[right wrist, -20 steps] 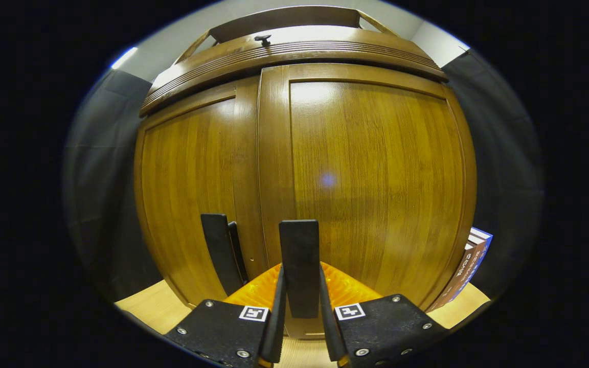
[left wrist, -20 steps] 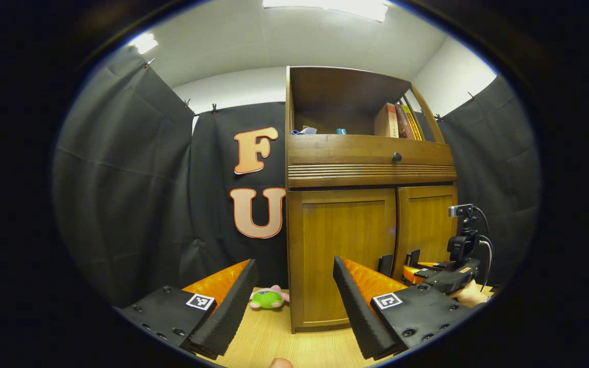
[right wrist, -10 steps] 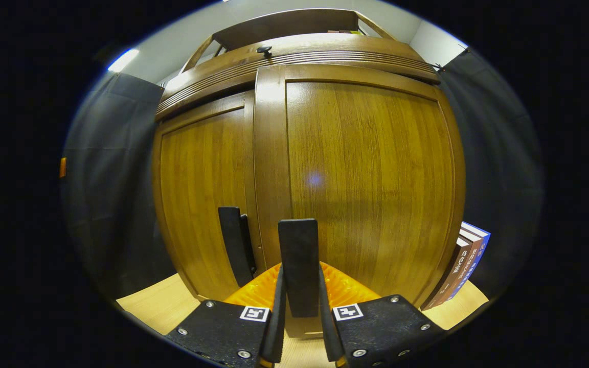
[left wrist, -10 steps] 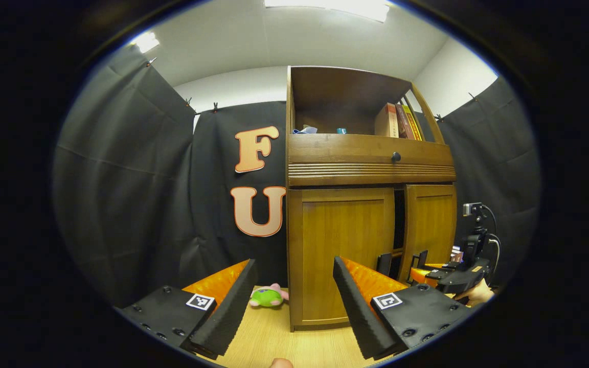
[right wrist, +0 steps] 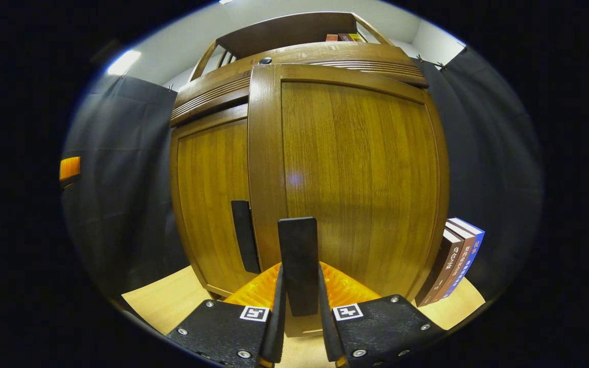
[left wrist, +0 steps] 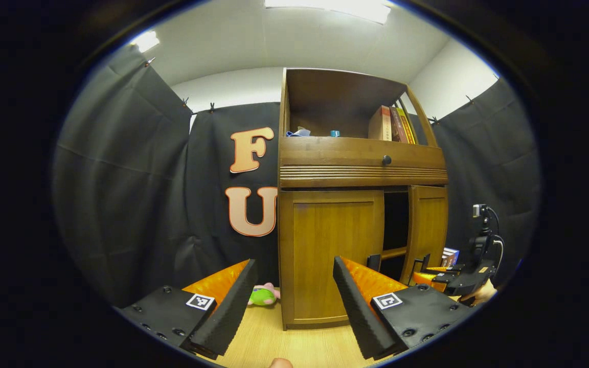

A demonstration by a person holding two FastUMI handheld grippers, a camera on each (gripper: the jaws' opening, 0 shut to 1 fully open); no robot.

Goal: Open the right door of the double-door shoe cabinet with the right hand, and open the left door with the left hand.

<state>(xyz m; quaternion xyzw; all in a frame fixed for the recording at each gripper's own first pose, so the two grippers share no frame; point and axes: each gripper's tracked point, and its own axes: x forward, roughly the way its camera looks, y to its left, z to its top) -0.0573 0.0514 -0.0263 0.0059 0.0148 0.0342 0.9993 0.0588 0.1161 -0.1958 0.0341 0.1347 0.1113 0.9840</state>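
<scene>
Since swung wider, right door [left wrist: 428, 230] ajar.

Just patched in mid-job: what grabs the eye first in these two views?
The wooden shoe cabinet fills the middle of the left gripper view, its right door swung ajar over a dark gap while the left door is shut. The right tool pinches that door's edge low down; the left tool hangs open, short of the cabinet. A green plush toy lies on the floor left of the cabinet.

brown wood-grain cabinet [left wrist: 335, 255], green plush toy [left wrist: 262, 296]
</scene>
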